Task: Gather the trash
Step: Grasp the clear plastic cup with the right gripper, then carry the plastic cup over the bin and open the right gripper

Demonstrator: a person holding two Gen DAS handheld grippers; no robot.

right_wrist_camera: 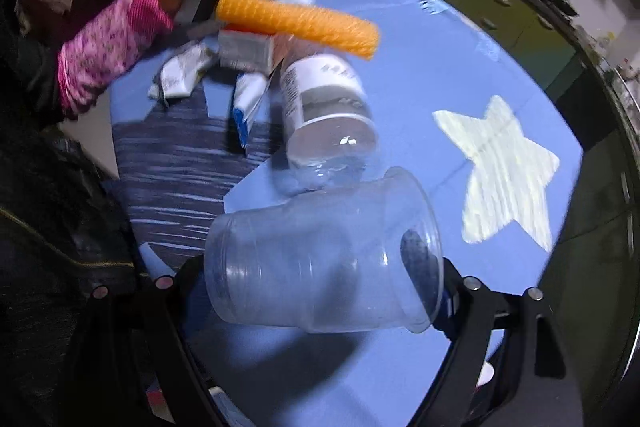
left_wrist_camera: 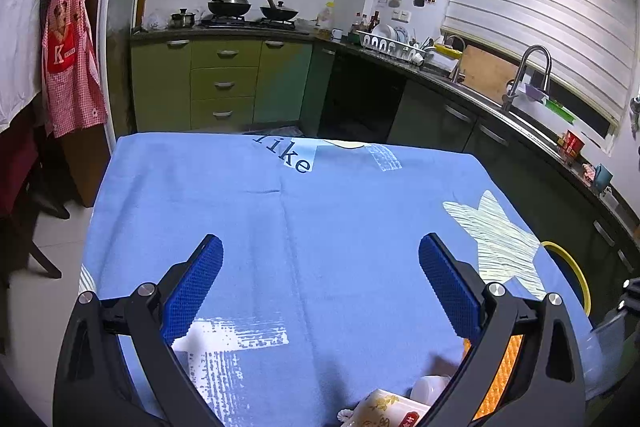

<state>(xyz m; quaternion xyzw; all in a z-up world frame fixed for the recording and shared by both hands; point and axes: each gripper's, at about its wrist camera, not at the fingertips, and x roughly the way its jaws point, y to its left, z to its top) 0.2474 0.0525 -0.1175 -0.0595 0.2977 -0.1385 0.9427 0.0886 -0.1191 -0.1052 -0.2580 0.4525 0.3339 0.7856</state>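
My right gripper (right_wrist_camera: 320, 267) is shut on a clear plastic cup (right_wrist_camera: 320, 259), held on its side above the blue tablecloth (right_wrist_camera: 420, 59). Past it lie a clear plastic bottle (right_wrist_camera: 324, 107) with a white label, a white tube (right_wrist_camera: 246, 99), a small grey box (right_wrist_camera: 244, 51) and crumpled wrappers (right_wrist_camera: 180, 75). My left gripper (left_wrist_camera: 320, 279) is open and empty over the cloth (left_wrist_camera: 340, 219); it also shows in the right wrist view, with an orange pad (right_wrist_camera: 296, 23), held by a hand in a pink sleeve. A patterned packet (left_wrist_camera: 384, 409) and a white object (left_wrist_camera: 430, 387) lie at the left view's bottom edge.
A yellow-rimmed blue bin (left_wrist_camera: 572, 275) stands beside the table's right edge. Green kitchen cabinets (left_wrist_camera: 224, 83), a stove with pans (left_wrist_camera: 248, 11) and a sink counter (left_wrist_camera: 520, 107) lie beyond the table. A red apron (left_wrist_camera: 68, 59) hangs at left.
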